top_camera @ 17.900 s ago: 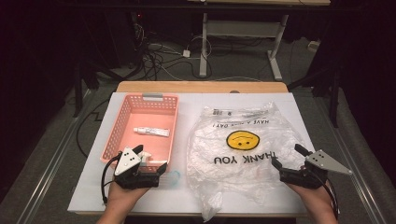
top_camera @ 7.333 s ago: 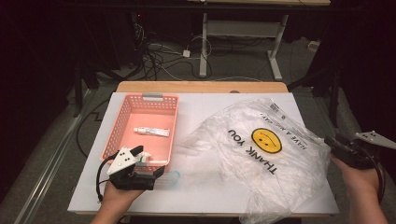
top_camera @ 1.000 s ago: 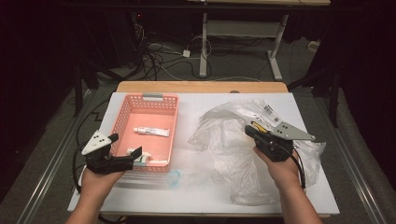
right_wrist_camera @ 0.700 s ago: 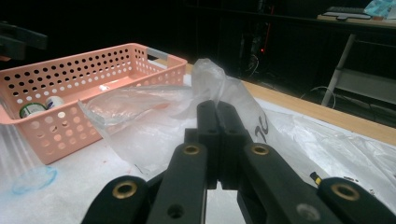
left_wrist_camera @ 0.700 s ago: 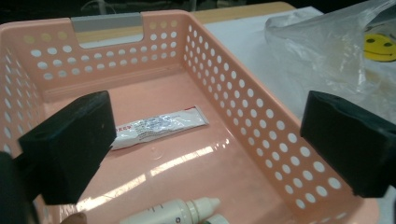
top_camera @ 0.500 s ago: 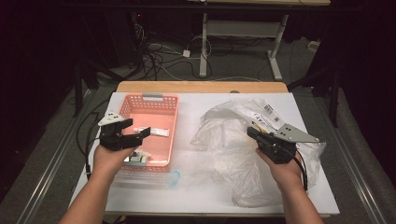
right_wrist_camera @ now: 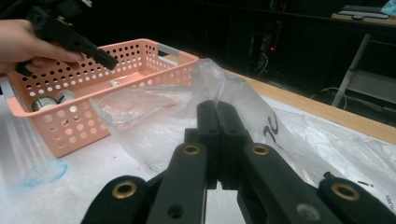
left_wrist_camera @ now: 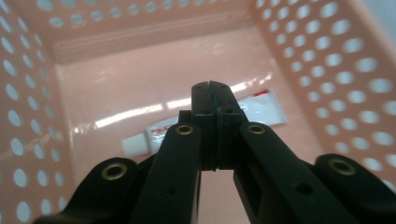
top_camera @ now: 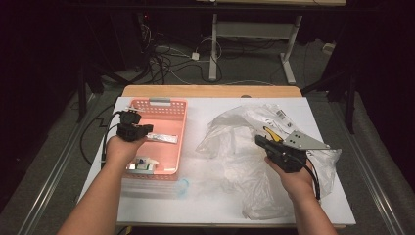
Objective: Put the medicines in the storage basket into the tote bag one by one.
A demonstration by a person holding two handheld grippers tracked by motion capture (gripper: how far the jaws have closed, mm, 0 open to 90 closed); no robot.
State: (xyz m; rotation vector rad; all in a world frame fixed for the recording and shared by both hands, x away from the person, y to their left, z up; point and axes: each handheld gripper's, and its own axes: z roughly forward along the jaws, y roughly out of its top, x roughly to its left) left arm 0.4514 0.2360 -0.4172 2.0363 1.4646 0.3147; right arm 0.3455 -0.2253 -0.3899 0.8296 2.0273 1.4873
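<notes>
The left hand-held gripper [left_wrist_camera: 209, 86], jaws just closed empty, hovers inside the pink basket [top_camera: 179, 128] above the tube [left_wrist_camera: 201, 123], while the right hand-held gripper [right_wrist_camera: 217, 106], at three o'clock from the basket, is clamped on the plastic bag [top_camera: 235, 161].

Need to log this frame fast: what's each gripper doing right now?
Left gripper: jaws just closed, shut on nothing, above the tube in the pink basket.
Right gripper: shut, pinching the clear plastic bag.
</notes>
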